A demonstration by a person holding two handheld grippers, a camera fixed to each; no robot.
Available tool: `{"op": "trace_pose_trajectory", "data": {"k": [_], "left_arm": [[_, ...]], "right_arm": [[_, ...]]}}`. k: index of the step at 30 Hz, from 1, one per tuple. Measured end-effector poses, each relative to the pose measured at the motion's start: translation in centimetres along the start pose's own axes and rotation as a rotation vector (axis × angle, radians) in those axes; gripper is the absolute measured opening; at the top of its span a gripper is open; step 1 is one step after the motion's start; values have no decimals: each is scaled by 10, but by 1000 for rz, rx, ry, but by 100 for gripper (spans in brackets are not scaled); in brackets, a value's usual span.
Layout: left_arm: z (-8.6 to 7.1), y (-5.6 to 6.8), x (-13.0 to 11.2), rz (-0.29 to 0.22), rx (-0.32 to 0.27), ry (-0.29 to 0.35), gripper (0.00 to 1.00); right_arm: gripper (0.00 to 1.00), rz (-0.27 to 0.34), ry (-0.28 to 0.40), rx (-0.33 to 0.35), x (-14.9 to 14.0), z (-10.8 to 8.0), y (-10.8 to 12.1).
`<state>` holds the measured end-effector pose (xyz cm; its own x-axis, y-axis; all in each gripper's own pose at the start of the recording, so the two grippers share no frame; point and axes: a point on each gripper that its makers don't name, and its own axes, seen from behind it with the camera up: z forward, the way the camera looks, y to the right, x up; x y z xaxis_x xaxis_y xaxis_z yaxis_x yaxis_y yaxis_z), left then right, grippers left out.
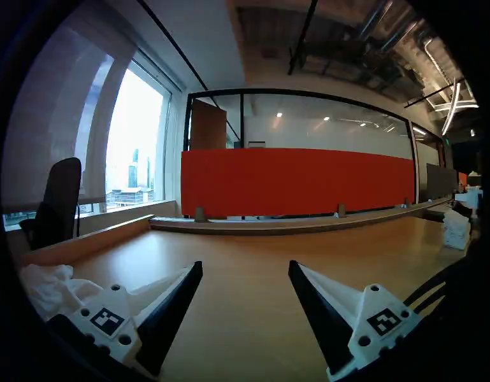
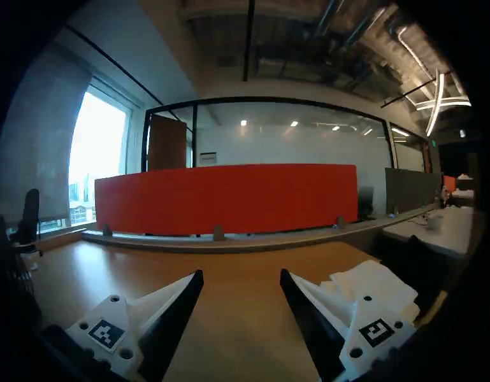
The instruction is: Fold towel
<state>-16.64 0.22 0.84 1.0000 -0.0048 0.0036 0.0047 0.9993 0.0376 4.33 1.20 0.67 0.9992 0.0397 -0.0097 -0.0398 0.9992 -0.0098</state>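
Note:
A crumpled white towel (image 1: 50,290) lies on the wooden table (image 1: 257,254) at the far left of the left gripper view, beside and partly behind the left finger. My left gripper (image 1: 245,270) hangs open over bare wood with nothing between its fingers. A stack of folded white towels (image 1: 456,229) sits at the table's right end. In the right gripper view the folded white towels (image 2: 372,283) lie just behind the right finger. My right gripper (image 2: 241,277) is open above the tabletop, holding nothing.
An orange divider panel (image 1: 295,181) runs along the table's far edge. A black office chair (image 1: 53,204) stands at the left by the window. A dark chair back (image 2: 417,261) and a second desk (image 2: 448,232) lie to the right.

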Motion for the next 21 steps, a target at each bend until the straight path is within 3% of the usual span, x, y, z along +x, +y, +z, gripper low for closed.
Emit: {"op": "trace_pose_trajectory", "data": {"k": [21], "left_arm": [[0,0,0,0,0,0,100]], "right_arm": [[93,-3,-17,-5,-35,8,-1]]}}
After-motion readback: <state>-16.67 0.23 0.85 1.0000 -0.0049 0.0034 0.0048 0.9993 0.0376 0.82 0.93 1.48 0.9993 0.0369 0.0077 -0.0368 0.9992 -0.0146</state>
